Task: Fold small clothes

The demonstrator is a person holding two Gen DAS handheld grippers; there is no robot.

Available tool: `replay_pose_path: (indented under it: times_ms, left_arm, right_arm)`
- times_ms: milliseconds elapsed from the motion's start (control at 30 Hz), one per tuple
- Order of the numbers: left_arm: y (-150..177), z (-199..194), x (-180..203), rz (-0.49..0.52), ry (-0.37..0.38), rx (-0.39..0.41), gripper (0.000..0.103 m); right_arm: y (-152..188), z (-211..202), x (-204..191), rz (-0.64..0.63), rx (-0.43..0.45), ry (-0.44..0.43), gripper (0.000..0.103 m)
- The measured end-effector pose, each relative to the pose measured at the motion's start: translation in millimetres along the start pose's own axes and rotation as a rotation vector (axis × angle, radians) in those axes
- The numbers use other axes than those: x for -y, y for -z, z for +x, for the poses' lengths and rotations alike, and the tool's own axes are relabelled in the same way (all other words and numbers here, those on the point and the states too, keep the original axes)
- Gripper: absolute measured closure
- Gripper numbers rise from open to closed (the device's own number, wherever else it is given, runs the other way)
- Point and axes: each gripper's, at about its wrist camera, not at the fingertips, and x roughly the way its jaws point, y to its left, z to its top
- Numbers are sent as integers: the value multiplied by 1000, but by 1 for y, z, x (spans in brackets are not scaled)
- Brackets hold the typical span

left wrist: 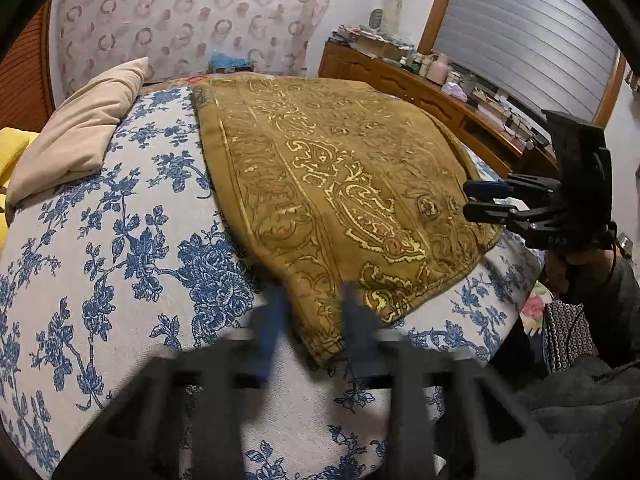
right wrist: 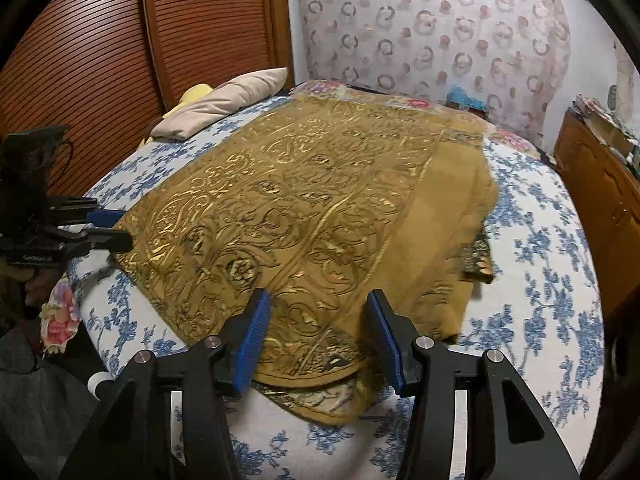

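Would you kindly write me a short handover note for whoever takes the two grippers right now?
Left gripper: looks closed on the near left corner of the gold cloth; its own view is blurred.
Right gripper: open, fingers either side of the other near corner, not gripping.
Cloth: spread on the bed, layers showing along its right edge, so probably folded once already.
Left: close the right gripper on its corner, then carry both corners over for the next fold.
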Motion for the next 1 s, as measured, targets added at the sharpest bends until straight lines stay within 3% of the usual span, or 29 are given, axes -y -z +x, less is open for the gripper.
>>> replay_pose_path:
  times_ms: [200,433,733,1000]
  left_arm:
    - [-22,-22,1,-30,76,91,97]
    - [-77,-39,14,-5,104,214,97]
    - [-111,-27,11,-28,108,255,97]
    - [-119,-25,4,-54,85,276,97]
  right_arm:
    - [-2,1,-11,-21,4,-29,51]
    - [-10,-9,-27,-57,54,-84,44]
    - [-7,-15,-37,-102,70,-101,38]
    - [-8,1,-18,-79,28,-5,38]
